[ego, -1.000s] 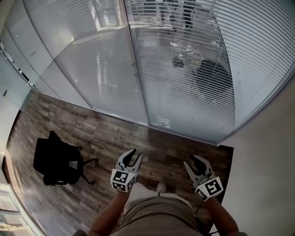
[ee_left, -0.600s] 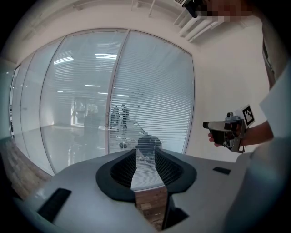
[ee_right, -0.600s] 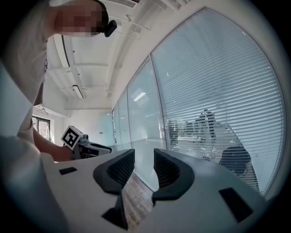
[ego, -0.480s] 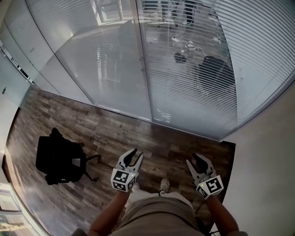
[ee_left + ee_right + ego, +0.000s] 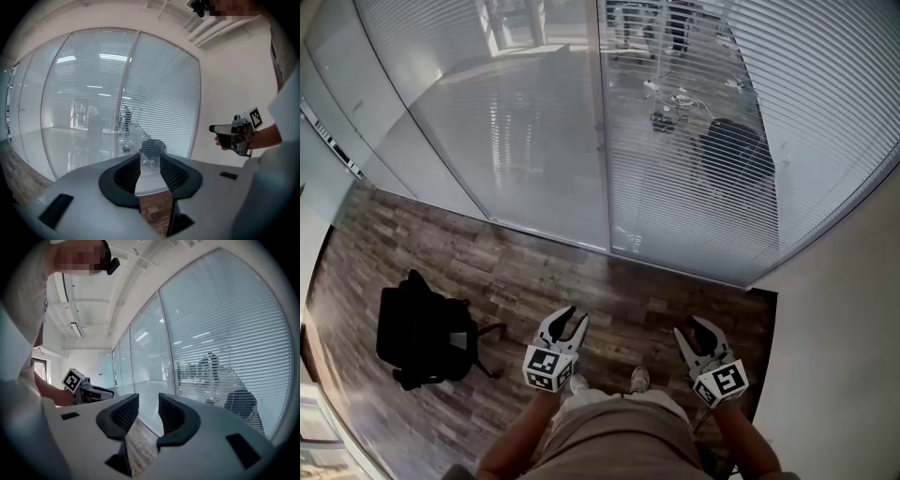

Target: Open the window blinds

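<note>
We found the blinds point(image 5: 750, 141) hanging ahead, well apart from the left gripper point(image 5: 572, 317) and right gripper point(image 5: 694, 328), fingers of both spread on nothing; we judged the slats point(image 5: 825, 112) light and easily bent, so any hold belonged on a wand or cord, none made out.

No legible words or numbers; square coded markers point(image 5: 546, 367) on left hand-held gripper point(image 5: 577, 315), right hand-held gripper point(image 5: 689, 325)

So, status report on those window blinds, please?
Left gripper, right gripper open, empty. Blinds down, untouched, ahead. Black chair off left, not in the way.
</note>
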The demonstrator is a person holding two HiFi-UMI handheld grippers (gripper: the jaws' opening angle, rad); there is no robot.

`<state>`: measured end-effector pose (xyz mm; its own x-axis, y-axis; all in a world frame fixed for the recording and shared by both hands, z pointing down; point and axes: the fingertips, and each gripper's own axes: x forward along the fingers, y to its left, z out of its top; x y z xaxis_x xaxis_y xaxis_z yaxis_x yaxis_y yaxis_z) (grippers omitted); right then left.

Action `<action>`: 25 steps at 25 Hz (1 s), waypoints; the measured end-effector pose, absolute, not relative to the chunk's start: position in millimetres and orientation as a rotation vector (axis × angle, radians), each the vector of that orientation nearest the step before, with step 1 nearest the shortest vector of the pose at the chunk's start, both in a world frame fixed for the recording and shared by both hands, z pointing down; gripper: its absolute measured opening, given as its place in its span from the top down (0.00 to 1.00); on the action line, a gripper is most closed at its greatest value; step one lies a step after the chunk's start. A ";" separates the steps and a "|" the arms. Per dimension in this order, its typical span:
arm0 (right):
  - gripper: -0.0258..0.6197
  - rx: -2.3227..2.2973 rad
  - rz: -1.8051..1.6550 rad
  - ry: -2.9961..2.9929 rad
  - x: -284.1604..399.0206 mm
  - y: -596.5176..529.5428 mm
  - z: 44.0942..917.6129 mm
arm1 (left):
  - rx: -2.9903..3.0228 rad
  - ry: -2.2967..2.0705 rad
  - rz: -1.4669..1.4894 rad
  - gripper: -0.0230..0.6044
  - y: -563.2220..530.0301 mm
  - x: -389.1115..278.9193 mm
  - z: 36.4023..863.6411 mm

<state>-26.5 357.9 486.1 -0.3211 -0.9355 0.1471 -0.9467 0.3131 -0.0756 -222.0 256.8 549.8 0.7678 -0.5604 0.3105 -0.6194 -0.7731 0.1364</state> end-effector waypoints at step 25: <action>0.75 1.765 0.212 -2.440 -72.3 319.3 496.1 | 2.727 -0.910 0.372 0.75 226.2 -265.9 554.7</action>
<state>-72.3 319.3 496.1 -0.3114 -0.9328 0.1811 -0.9501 0.3092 -0.0412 -265.9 226.2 554.7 0.7732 -0.5512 0.3135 -0.6130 -0.7763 0.1471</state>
